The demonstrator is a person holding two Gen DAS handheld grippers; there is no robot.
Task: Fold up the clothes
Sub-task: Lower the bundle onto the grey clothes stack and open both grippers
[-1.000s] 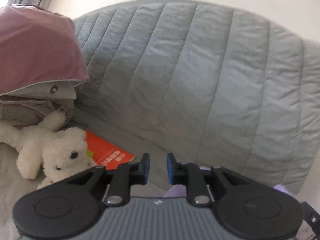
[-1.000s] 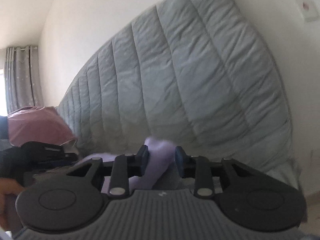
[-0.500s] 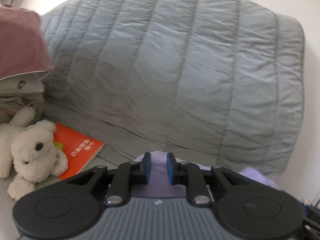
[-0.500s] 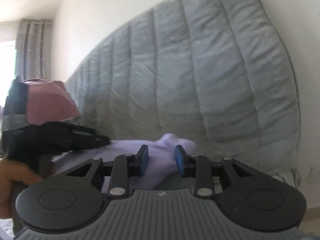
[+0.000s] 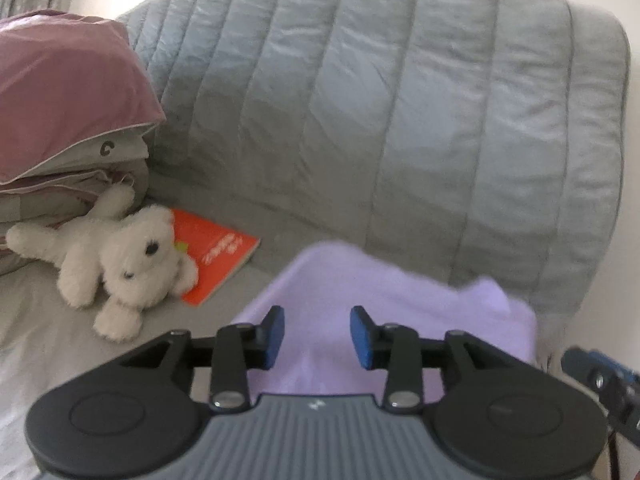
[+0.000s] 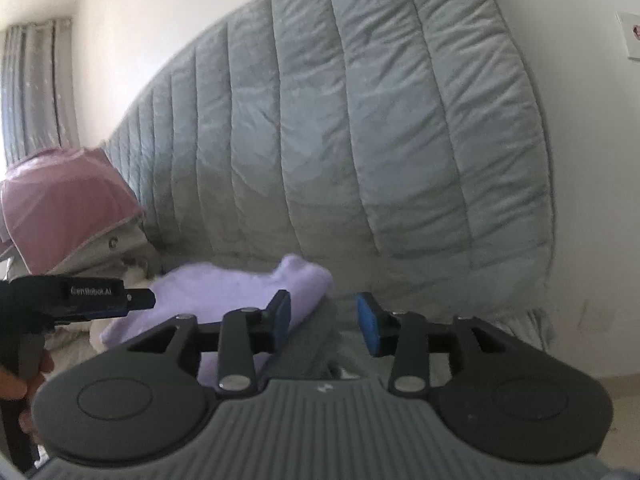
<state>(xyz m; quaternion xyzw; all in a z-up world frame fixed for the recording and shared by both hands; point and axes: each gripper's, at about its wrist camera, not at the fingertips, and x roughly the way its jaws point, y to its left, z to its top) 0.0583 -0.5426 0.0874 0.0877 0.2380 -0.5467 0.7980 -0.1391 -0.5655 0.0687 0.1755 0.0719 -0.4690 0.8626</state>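
Item: lilac garment (image 5: 384, 300), lying folded on the grey bed at the foot of the quilted grey headboard (image 5: 400, 120). My left gripper (image 5: 317, 336) and right gripper (image 6: 323, 322) were both opening, pads clear of the cloth. Nearby: white plush bear (image 5: 132, 256), orange booklet (image 5: 216, 256).

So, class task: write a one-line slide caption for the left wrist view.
Left tool, jaws opening, above a lilac garment on the bed, beside a white plush toy.
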